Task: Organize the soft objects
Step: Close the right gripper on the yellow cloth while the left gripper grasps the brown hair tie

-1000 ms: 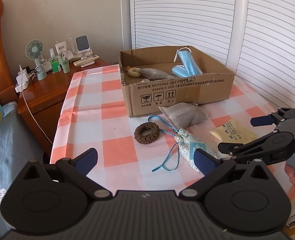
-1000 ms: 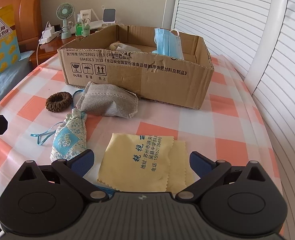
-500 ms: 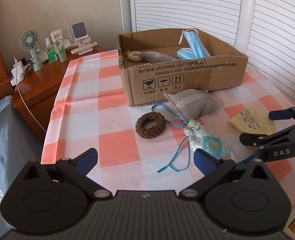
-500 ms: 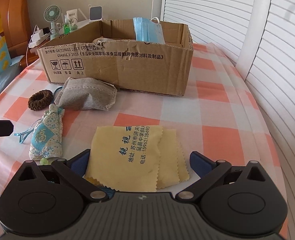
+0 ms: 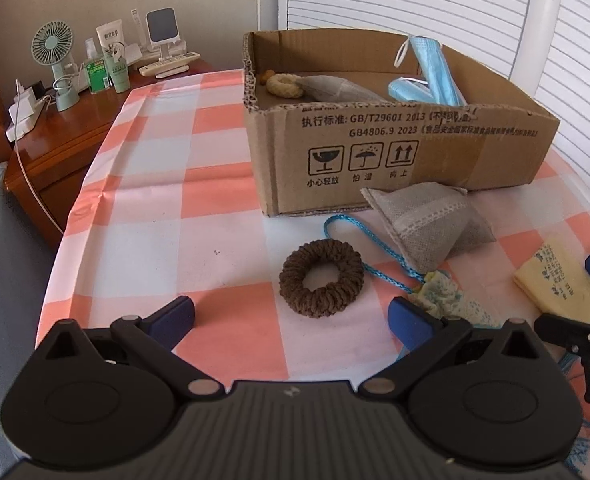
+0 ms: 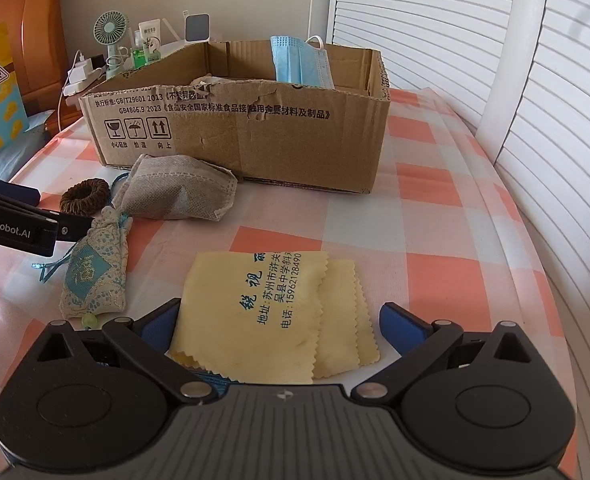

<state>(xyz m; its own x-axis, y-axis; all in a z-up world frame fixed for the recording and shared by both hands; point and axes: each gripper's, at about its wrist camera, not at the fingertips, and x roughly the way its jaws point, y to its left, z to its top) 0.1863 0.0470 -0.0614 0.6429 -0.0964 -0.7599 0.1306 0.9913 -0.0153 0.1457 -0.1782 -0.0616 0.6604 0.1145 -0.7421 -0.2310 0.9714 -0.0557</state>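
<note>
- Outside the cardboard box (image 5: 395, 152) you have 4 soft things on the checked tablecloth (image 5: 167, 200): 1 brown scrunchie (image 5: 321, 282), 1 grey sachet (image 5: 431, 220), 1 patterned drawstring pouch (image 6: 95, 272) and 1 folded yellow cloth (image 6: 271, 316).
- Inside the box you can count 1 cream scrunchie (image 5: 283, 85), 1 grey sachet (image 5: 335, 89) and blue face masks (image 5: 431, 76), leaning on the far wall.
- Your left gripper (image 5: 293, 314) is spread wide and holds nothing; the brown scrunchie lies at centre frame, just beyond the gap between its pads.
- Your right gripper (image 6: 281, 322) is also wide and empty, its pads on either side of the yellow cloth's near edge at the bottom centre.
- Open cloth lies at the left of the left wrist view, up to the table edge; at the right of the right wrist view a clear strip runs beside the box.
- Only the left wrist view shows the box's contents on its floor; only the right wrist view shows the whole pouch and the whole yellow cloth.
- Each view catches the other gripper at its side edge.
</note>
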